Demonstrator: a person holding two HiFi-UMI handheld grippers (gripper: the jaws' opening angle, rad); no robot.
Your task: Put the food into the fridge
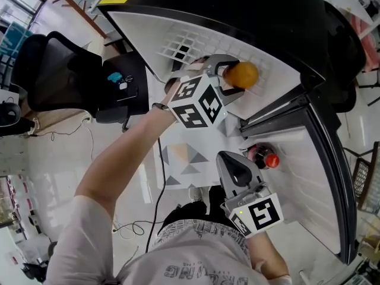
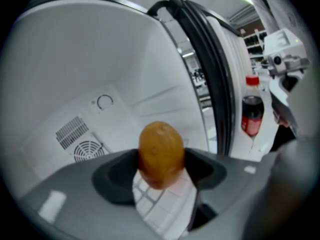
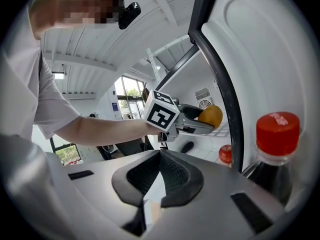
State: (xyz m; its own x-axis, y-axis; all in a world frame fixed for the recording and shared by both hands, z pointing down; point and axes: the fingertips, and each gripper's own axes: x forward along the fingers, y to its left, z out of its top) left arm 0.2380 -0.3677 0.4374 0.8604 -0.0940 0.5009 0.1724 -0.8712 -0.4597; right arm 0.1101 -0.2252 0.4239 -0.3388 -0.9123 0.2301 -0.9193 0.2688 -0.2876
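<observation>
- Left gripper (image 1: 229,79): grey two-jaw tool bearing a cube with black-and-white square markers. It reaches into the open white refrigerator (image 2: 65,59). Its jaws stand wide and are closed on either side of a round orange-yellow fruit (image 2: 160,151).
- Fruit: clamped at mid-height between the dark pads, with its upper half standing above the jaw tips. It sits inside the fridge compartment, just over the white wire shelf (image 1: 178,46). Whether it touches the shelf cannot be told.
- Fridge interior, left gripper view: a slotted vent and a round fan grille (image 2: 88,151) are set in the rear wall behind the fruit.
- Black rubber door seal (image 2: 207,69): separates the compartment from the open door.
- Dark cola bottle with a red cap (image 2: 251,111): stands upright in the door shelf, well apart from the fruit.
- Right gripper (image 3: 160,156): held low in front of the fridge, just beside the cola bottle. Its ridged pads meet at the tips and nothing lies between them.
- Small red round item (image 3: 225,154): lies lower inside the fridge, below the wire shelf. It is too small to identify.
- The person's bare left forearm (image 1: 127,147) extends from a light short sleeve to the left gripper.
</observation>
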